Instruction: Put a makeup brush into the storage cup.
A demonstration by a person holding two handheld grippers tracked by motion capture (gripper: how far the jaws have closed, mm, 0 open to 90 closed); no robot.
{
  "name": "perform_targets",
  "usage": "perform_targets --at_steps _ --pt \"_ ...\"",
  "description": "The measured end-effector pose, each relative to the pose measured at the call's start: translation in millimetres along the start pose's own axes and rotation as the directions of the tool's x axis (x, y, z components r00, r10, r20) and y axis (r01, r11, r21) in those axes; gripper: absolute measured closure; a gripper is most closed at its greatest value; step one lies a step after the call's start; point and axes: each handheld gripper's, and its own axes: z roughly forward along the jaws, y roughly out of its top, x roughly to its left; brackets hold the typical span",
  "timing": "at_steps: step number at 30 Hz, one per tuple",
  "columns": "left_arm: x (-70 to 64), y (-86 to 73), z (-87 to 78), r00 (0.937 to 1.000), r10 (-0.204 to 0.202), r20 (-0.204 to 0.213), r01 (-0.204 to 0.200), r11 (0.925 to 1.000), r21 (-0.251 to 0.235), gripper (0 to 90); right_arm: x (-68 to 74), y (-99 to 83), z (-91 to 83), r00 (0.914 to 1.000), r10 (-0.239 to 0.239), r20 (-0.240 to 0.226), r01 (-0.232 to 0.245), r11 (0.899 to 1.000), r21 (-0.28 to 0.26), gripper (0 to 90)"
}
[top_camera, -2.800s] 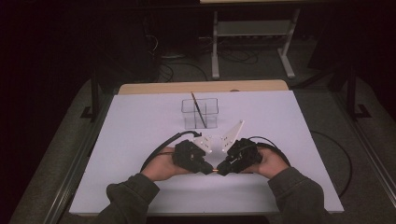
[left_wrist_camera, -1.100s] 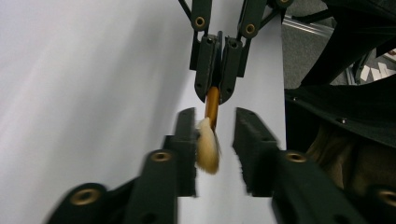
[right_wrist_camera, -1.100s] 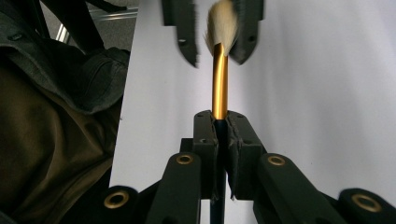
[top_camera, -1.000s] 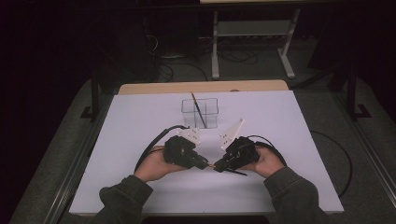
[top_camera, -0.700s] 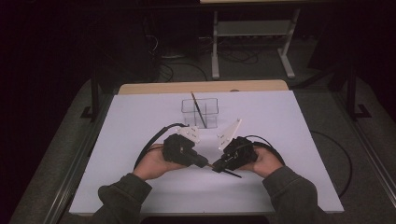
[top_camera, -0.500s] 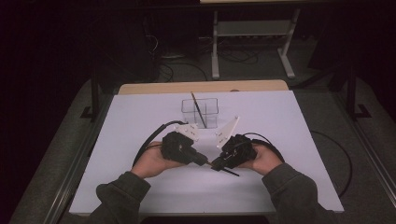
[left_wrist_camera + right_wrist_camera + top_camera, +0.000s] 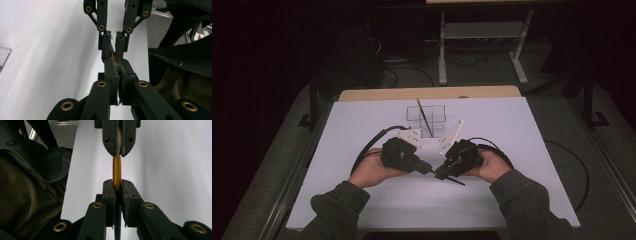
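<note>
At the near middle of the desk (image 7: 362, 125), the two claws met tip to tip, well short of the clear box (image 7: 438, 117) at the far side. A dark stick (image 7: 423, 112) stood leaning in that box.

- Left claw (image 7: 426, 169): clenched on the end of a thin rod (image 7: 117, 171). In the right gripper view its jaws came down from the top, pinched on the rod's amber-gold part.
- Right claw (image 7: 439, 175): also clamped on the rod, just behind the gold part. The rod's dark tail (image 7: 456, 181) stuck out behind it, low over the desk towards the person.
- The left gripper view showed the same meeting from the other side. A sliver of amber showed between the two pairs of jaws, which were nearly touching.

Change over the last few seconds: the hands had drawn slightly back from the box towards the person. Both wrists had turned outward, so the claws now pointed inward at each other. The dark tail behind the right claw could be made out in the later pictures; in the earliest one I could not find it. The short span of gold between the jaws was plain in the right gripper view.

Reading: the rod was held at both ends off the desk. This looked like a hand-over or a pull-apart in mid-course, with neither grip let go yet. I could not tell whether the gold part was a cap or a ferrule.
</note>
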Motion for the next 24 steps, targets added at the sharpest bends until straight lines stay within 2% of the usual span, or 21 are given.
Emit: perform_targets --at_steps 3,5,8,13,19,24 --pt "-1.0 -0.9 -1.1 0.9999 -0.009 -0.012 0.009 0.9999 -0.010 84.6 0.0 1.1 0.4 0.9999 0.000 -0.010 0.000 1.000 0.004 82.4" --pt "0.4 -2.8 -4.1 0.9997 -0.015 -0.021 0.015 0.9997 -0.021 73.7 -2.0 1.1 -0.3 0.9998 0.007 -0.016 -0.007 1.000 0.004 82.5" --pt "1.3 -9.7 -11.1 0.9990 -0.033 -0.031 0.031 0.9983 -0.050 69.0 -7.3 -1.6 -1.2 0.9996 0.012 -0.025 -0.012 1.000 -0.003 82.6" --pt "4.4 -23.2 -20.9 0.9959 -0.066 -0.061 0.062 0.9957 -0.069 65.1 -18.2 -9.5 -9.0 0.9985 0.053 -0.015 -0.053 0.998 -0.018 82.7" --pt "6.9 -39.8 -24.3 0.9920 -0.105 -0.070 0.099 0.9909 -0.091 63.5 -29.6 -9.7 -23.5 0.9950 0.097 0.023 -0.096 0.994 -0.044 82.7" --pt "6.8 -50.5 -25.3 0.9896 -0.108 -0.095 0.098 0.9896 -0.105 62.2 -38.4 -6.0 -31.6 0.9931 0.109 0.043 -0.107 0.993 -0.054 82.8"
